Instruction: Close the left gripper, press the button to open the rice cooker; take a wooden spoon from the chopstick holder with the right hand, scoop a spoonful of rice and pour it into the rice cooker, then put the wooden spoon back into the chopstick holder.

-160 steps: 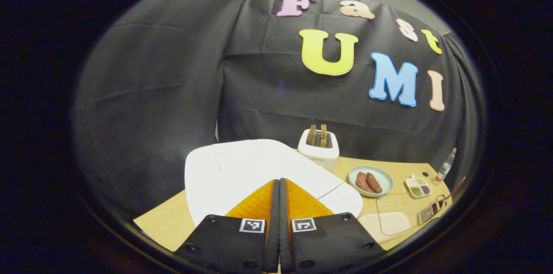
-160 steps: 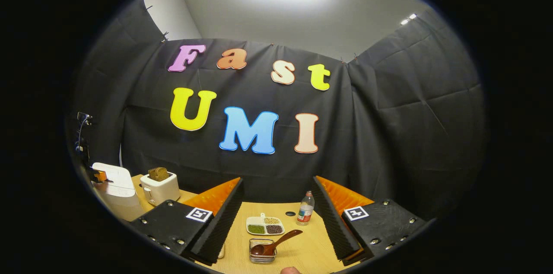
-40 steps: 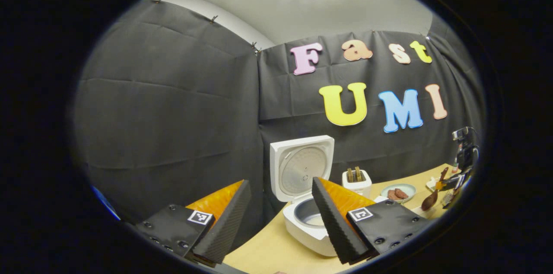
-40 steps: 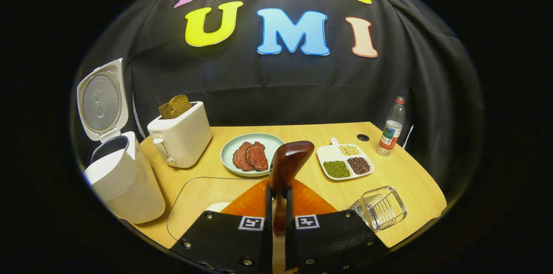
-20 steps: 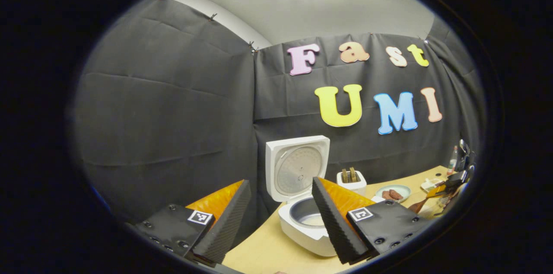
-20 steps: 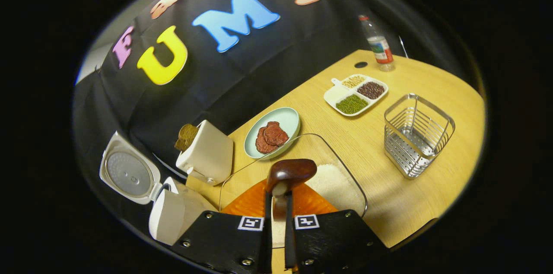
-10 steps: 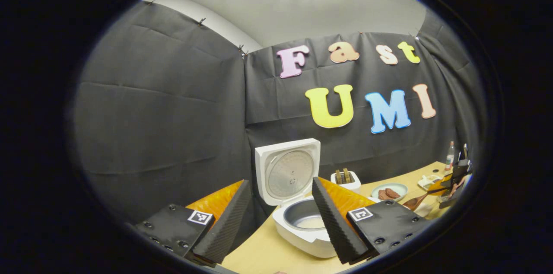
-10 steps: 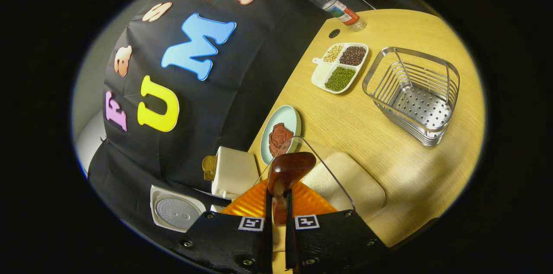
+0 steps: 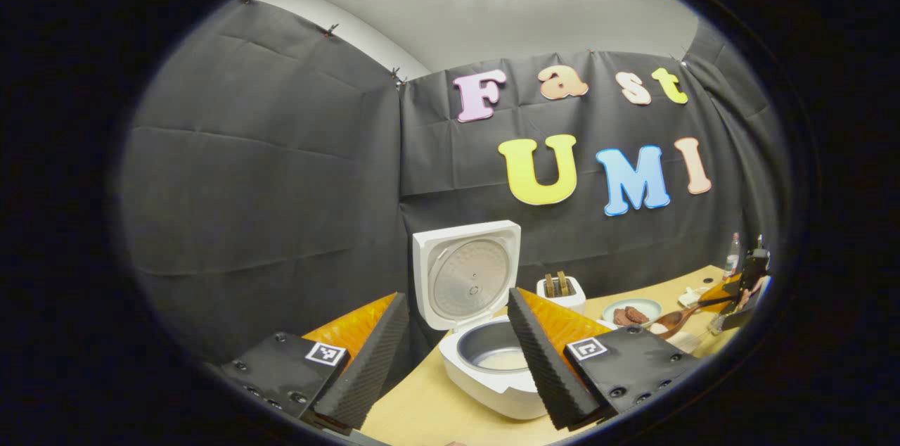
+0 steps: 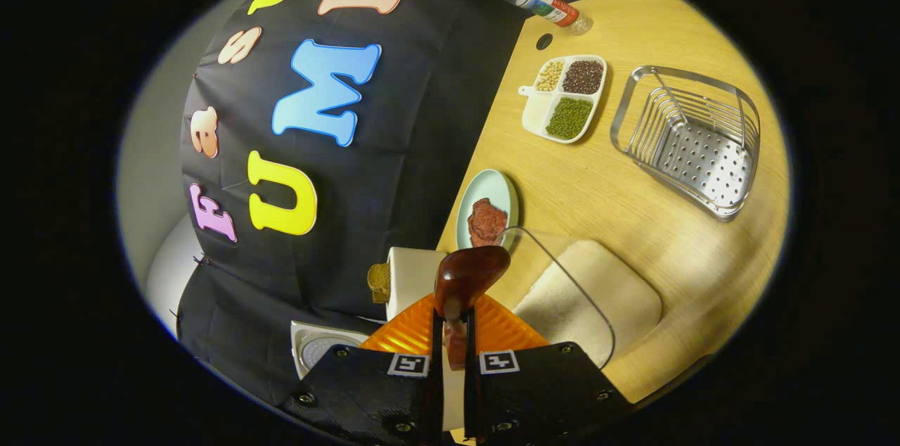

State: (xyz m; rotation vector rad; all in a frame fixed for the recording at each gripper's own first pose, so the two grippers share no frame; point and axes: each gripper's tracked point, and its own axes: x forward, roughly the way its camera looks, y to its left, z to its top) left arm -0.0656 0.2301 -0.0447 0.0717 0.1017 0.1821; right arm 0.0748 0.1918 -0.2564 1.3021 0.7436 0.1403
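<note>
Both grippers: we see left gripper [image 9: 453, 351] spread open; right gripper [image 10: 453, 344] clamped on wooden spoon [image 10: 467, 277].
Spoon: dark glossy bowl; rice inside, perhaps.
Rice cooker [image 9: 485, 354]: white, lid up.

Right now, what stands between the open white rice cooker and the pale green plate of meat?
The white toaster holding bread, seen in the left gripper view.

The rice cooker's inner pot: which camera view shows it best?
The left gripper view: the open rice cooker faces it, showing the inner pot. The right gripper view catches just the raised lid beside the toaster.
</note>
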